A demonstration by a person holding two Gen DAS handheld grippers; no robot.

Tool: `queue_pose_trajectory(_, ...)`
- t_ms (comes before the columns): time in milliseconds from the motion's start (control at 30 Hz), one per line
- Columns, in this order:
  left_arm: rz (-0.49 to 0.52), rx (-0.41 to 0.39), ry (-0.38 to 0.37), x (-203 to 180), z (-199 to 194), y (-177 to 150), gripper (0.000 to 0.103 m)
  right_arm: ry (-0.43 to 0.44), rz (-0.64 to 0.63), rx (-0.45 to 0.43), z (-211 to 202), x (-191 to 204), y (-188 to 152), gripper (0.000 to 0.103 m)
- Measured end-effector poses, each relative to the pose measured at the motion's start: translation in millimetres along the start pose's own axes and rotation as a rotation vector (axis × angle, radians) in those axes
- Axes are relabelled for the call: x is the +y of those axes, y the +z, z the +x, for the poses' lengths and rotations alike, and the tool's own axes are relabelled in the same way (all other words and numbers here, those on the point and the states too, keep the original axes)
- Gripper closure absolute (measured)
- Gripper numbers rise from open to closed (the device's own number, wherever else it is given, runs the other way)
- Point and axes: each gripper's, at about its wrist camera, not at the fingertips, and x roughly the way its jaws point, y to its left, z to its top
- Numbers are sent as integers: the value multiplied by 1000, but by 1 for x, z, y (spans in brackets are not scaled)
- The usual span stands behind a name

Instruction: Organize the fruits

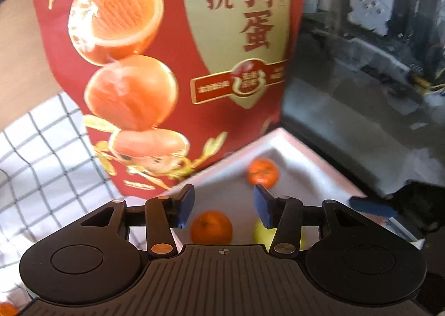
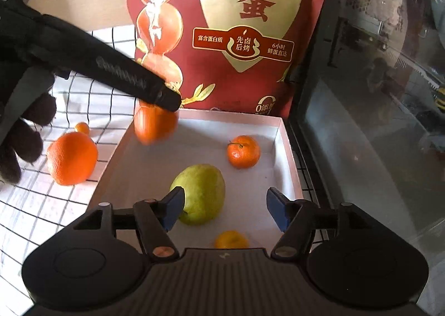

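A white shallow box (image 2: 281,132) holds a green-yellow pear (image 2: 201,190), a mandarin (image 2: 244,151) at the back right and a small orange fruit (image 2: 230,239) near the front. My left gripper (image 1: 224,206) is open above the box, over an orange (image 1: 211,227); the far mandarin (image 1: 262,172) and the pear (image 1: 260,232) also show there. In the right wrist view a blurred orange (image 2: 154,124) hangs just below the left gripper's tip, above the box's far left corner. My right gripper (image 2: 224,209) is open and empty over the box, by the pear.
A large orange (image 2: 71,158) and a tiny orange fruit (image 2: 82,128) lie on the checked cloth (image 2: 41,204) left of the box. A tall red snack bag (image 2: 230,24) stands behind the box. A dark glass panel (image 2: 361,149) runs along the right.
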Motion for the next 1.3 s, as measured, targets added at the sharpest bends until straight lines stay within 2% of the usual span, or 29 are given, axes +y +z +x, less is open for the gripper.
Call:
queue_pose_trajectory(67,-59,-40,-30,7,-9,0,50,-9,7,3,-3,2,-2,37)
queue_pose_trajectory(200,-192,-121,-25,31,-35,-5,51,-8,37,-9,-15,3,-8,37)
queue_pose_trajectory(367,-308,-179,29,67,-69,-46,51,-12,62,-59,-36,9,-17,34)
queue_pose_trajectory(567,-426,-181,168,125,-110,-129,51,18,69,-112,-57,32,-31,29)
queue_pose_trajectory(733,-598,-208,316,181,-147,-187,52,70,94,-88,-70,56,-47,29)
queue_pose_trajectory(867,-689,-223,419,216,-167,-215,52,101,88,-35,-74,79,-65,29)
queue_pose_trajectory(1033,-712,-277,502,241,-192,-236,52,113,55,34,-72,103,-87,29)
queue_pose_trajectory(1133,-722,-253,483,258,-192,-236,52,114,44,54,-71,110,-95,29)
queue_pose_trajectory(1200,-677,-213,447,261,-183,-232,52,119,50,72,-69,113,-98,29)
queue_pose_trajectory(1300,-526,-141,441,255,-162,-220,52,134,64,98,-65,115,-102,29)
